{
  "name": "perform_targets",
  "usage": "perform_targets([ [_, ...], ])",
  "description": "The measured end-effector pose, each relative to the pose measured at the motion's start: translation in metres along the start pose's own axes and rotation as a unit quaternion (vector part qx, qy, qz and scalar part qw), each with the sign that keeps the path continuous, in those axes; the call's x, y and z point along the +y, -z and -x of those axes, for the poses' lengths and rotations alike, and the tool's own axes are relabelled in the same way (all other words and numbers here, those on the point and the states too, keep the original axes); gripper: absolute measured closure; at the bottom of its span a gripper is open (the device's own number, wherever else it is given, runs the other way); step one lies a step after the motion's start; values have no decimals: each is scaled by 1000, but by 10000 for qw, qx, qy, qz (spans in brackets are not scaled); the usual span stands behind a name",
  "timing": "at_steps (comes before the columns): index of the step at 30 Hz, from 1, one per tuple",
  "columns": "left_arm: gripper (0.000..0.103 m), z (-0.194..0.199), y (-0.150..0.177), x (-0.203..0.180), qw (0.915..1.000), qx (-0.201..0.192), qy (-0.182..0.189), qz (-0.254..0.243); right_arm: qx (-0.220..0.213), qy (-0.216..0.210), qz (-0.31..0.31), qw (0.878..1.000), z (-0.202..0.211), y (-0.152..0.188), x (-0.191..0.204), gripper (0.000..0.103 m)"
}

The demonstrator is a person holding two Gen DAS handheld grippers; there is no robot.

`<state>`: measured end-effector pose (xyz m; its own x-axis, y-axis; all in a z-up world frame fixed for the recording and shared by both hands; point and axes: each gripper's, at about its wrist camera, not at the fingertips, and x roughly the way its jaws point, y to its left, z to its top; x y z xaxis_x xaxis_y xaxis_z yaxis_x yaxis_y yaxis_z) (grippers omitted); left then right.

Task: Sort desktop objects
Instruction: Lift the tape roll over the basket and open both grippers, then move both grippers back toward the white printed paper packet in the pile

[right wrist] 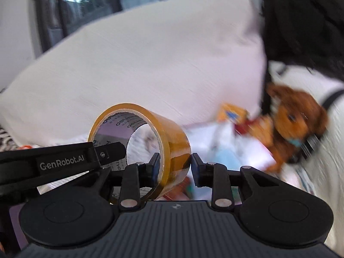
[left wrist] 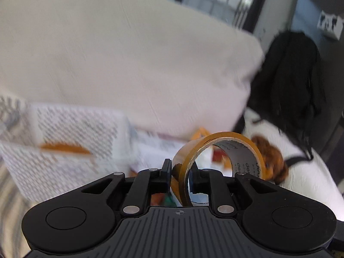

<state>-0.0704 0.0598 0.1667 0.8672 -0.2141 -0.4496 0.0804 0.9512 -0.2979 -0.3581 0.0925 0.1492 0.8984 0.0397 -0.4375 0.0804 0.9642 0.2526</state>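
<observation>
Nearest the lens in each view is the black body of the tongs, and just past it the roll of tape (right wrist: 139, 148), held off the desk by both tools at once. The right gripper (right wrist: 175, 167) straddles the tape's width: one pad sits inside the ring against the cardboard core side and the other presses the amber outer face, so the jaws stand moderately open and clamped on the roll. The left gripper (left wrist: 180, 172) pinches only the ring's wall, at about 6 o'clock of the roll in its own view, its jaws narrow with one pad inside the ring and one outside. In the right wrist view the left tool's finger comes in from 9 o'clock and reaches into the ring.

The step in hand looks like carrying the tape to where it belongs. A white mesh basket (left wrist: 71, 137) lies at 9 o'clock in the left view, blurred; a brown plush toy (right wrist: 298, 120) lies at 3 o'clock in the right view, beside the white cushion (right wrist: 150, 60).

Next, one tool probably should let go so the other can lower the roll into a bin; which bin I cannot tell.
</observation>
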Motion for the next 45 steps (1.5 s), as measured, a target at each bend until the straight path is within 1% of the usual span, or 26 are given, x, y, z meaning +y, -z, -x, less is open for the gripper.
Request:
perform_targets([
  [4,89,17,-37,22,9986,-349,-384,-68,-64,-443,192,9988,-16,-29,38,69],
  [6,89,17,-52,37,9971,-442,-608,-74,-36,-580,268,9980,-30,-40,58,70],
  [9,88,9,-68,61,9942,-521,-939,-69,-3,-719,421,9965,-59,-47,84,72],
  [12,85,-10,-74,92,9925,-424,-1142,69,203,-829,501,9951,-90,-44,106,72],
  [13,82,-19,-73,101,9919,-359,-1205,169,283,-833,505,9948,-103,-40,110,73],
  [15,77,-39,-69,121,9900,-192,-1356,352,480,-838,519,9940,-131,-32,117,74],
  [17,77,-60,-63,142,9882,58,-1420,575,664,-794,621,9927,-158,-18,122,73],
  [18,77,-68,-57,153,9875,192,-1403,691,727,-745,683,9922,-169,-12,123,73],
  [21,59,-89,-46,171,9854,493,-1355,904,877,-680,750,9910,-186,4,118,71],
  [22,56,-92,-43,173,9850,523,-1381,894,840,-689,711,9915,-186,7,113,70],
  [23,51,-94,-41,176,9843,514,-1434,891,799,-727,648,9920,-185,10,107,65],
  [24,43,-95,-40,176,9834,466,-1500,909,709,-777,566,9928,-182,10,101,59],
  [25,40,-95,-39,176,9829,434,-1530,933,650,-795,462,9936,-179,10,94,46],
  [26,39,-94,-38,176,9824,448,-1556,936,626,-832,342,9940,-177,10,86,40],
  [28,40,-88,-38,174,9821,382,-1626,875,510,-990,154,9937,-171,6,74,45],
  [30,39,-73,-36,165,9821,114,-1701,795,414,-1144,-10,9926,-160,0,59,45],
  [32,38,-56,-33,150,9842,-124,-1634,666,238,-1173,-237,9925,-144,-2,42,44],
  [33,33,-50,-31,141,9853,-256,-1567,628,187,-1225,-358,9916,-137,-4,31,43],
  [34,29,-43,-27,130,9872,-371,-1441,580,125,-1284,-497,9904,-130,-3,18,40],
  [35,21,-36,-21,118,9893,-484,-1271,531,57,-1296,-616,9896,-123,-1,4,38],
  [36,15,-32,-14,104,9907,-604,-1109,501,-5,-1242,-731,9896,-117,0,-11,37],
  [38,11,-28,3,76,9934,-781,-725,419,-42,-1091,-974,9892,-110,4,-43,32],
  [40,9,-36,22,47,9962,-756,-353,264,113,-968,-1273,9871,-114,7,-75,29],
  [41,8,-42,33,33,9970,-705,-235,210,238,-969,-1520,9833,-118,9,-93,28],
  [43,7,-58,54,11,9984,-553,-17,73,475,-1153,-1950,9728,-127,12,-122,25],
  [45,6,-79,75,-1,9993,-353,88,-2,594,-1302,-2164,9658,-134,12,-139,19],
])
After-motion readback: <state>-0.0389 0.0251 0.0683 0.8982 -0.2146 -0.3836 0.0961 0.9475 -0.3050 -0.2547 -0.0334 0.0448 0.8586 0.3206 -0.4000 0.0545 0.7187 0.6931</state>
